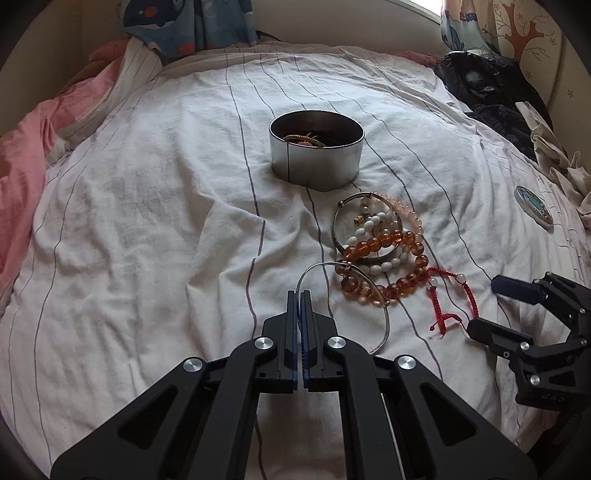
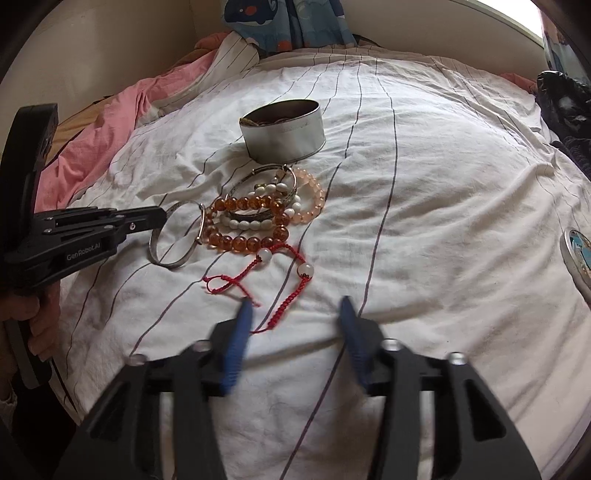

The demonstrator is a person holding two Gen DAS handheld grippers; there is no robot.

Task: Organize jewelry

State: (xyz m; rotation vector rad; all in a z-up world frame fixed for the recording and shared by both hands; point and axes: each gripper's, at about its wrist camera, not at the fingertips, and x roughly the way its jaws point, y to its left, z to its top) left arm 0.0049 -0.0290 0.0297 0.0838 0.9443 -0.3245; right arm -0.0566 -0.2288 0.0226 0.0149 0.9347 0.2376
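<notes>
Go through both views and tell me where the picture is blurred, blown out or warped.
Left wrist view: sharp throughout; window blown out at the top edge; fisheye bulges the striped sheet and darkens the corners. Right wrist view: right gripper smeared with motion blur, bracelets and tin crisp; window corner overexposed top right; same barrel warp.

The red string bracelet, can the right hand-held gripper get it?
Probably yes. The right hand-held gripper is open right over the red string bracelet, with one strand between its fingers. Nothing lies on top of it; the amber beads sit just beyond.
</notes>
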